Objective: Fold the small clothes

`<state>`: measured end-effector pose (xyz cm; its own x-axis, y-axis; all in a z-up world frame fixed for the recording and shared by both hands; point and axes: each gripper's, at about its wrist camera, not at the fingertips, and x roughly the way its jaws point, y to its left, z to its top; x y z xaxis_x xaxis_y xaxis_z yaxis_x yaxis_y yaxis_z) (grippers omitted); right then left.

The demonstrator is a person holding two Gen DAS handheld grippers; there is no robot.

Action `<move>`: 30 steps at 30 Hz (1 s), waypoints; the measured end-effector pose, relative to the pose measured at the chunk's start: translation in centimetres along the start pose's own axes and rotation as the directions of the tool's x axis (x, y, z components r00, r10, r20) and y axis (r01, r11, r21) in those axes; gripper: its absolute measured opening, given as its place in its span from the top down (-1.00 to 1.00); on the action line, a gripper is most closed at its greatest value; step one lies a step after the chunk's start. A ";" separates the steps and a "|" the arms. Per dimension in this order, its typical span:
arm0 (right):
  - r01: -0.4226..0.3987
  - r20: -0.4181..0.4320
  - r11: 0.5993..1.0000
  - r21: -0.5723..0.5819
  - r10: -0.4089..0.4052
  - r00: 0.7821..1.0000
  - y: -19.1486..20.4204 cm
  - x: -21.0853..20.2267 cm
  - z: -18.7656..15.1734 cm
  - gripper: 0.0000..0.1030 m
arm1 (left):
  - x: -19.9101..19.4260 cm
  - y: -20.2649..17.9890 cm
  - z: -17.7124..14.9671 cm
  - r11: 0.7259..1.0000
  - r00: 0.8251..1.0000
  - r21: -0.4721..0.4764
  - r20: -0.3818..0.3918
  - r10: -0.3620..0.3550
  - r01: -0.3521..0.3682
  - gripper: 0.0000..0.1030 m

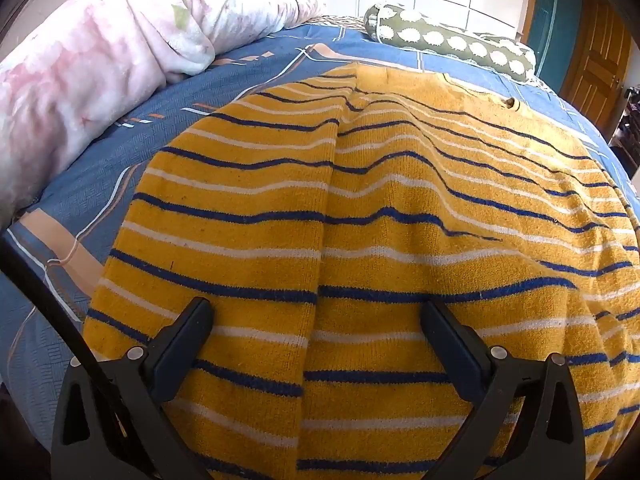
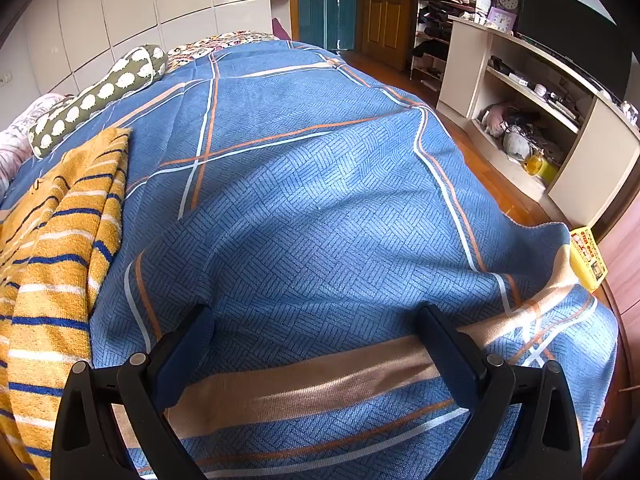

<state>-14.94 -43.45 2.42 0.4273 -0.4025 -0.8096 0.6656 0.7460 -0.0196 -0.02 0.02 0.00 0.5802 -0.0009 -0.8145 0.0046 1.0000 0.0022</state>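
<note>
A yellow knit garment (image 1: 360, 240) with blue and white stripes lies spread on the blue bedspread (image 1: 120, 168), with a fold seam running down its middle. My left gripper (image 1: 316, 312) is open and hovers just above the garment's near part, holding nothing. In the right wrist view the same garment (image 2: 60, 240) lies at the left edge. My right gripper (image 2: 316, 316) is open and empty over bare bedspread (image 2: 320, 200), to the right of the garment.
A pink and white quilt (image 1: 120, 40) is bunched at the far left of the bed. A green spotted bolster (image 1: 448, 40) lies at the far side. A shelf unit (image 2: 520, 100) and wooden floor lie beyond the bed's right edge.
</note>
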 end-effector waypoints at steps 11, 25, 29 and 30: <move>0.039 -0.083 0.998 -0.056 -0.043 0.996 0.5 -2.3 1.6 -0.44 | -0.1 0.0 -0.5 1.000 1.000 -0.009 0.007 -0.006 0.006 -1.00; -0.332 0.028 0.862 -0.384 0.371 0.928 22.4 -11.2 -6.5 -0.10 | -0.1 0.1 -0.2 1.000 1.000 -0.013 0.009 -0.017 0.017 -1.00; -0.291 -0.012 0.866 -0.407 0.313 0.950 24.6 -7.3 -8.8 -0.06 | -0.2 0.2 -0.1 0.999 1.000 -0.018 0.015 -0.028 0.028 -1.00; -0.283 -0.008 0.870 -0.404 0.306 0.952 24.3 -6.9 -9.1 -0.06 | -0.2 0.2 -0.1 0.999 0.999 -0.020 0.016 -0.031 0.031 -1.00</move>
<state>-7.28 -17.66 2.22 0.6054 -0.1510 -0.7815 0.2112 0.9771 -0.0253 -0.25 0.20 0.12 0.5924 -0.0317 -0.8050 0.0067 0.9994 -0.0344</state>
